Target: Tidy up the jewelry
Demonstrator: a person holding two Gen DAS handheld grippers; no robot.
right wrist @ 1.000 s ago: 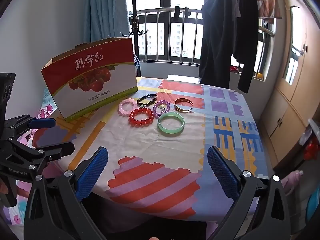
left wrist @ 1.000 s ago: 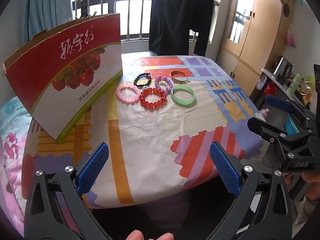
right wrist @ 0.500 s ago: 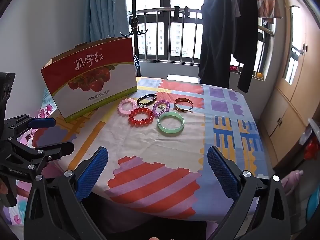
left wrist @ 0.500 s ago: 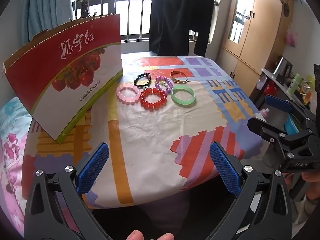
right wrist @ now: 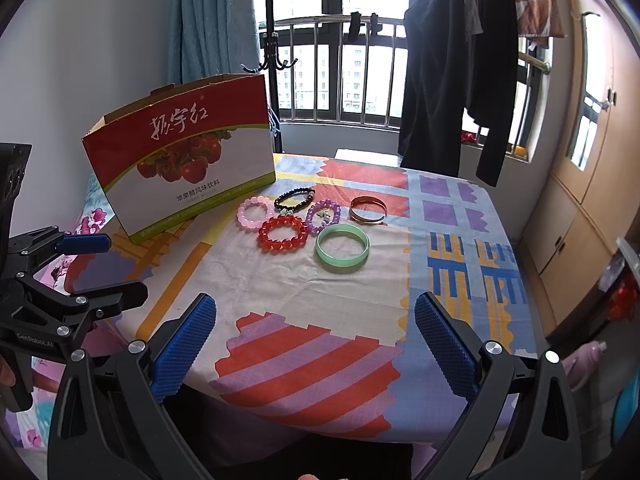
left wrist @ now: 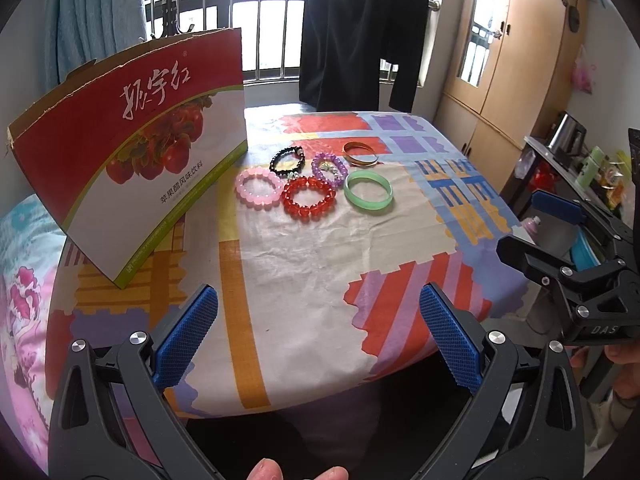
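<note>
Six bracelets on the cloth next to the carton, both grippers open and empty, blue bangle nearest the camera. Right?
Not quite: the bangle nearest the camera is green, not blue, as the right wrist view shows. The rest holds: six bracelets lie by the carton, and the left gripper and right gripper are open and empty.

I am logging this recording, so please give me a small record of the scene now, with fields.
surface: table with patchwork cloth
container: red and white carton, upright at table's left, top open
jewelry: pink bead bracelet, black bead bracelet, purple bead bracelet, red bead bracelet, green bangle, gold bangle
jewelry place: all on cloth beside carton
left gripper: open, empty, fingers over near edge
right gripper: open, empty
</note>
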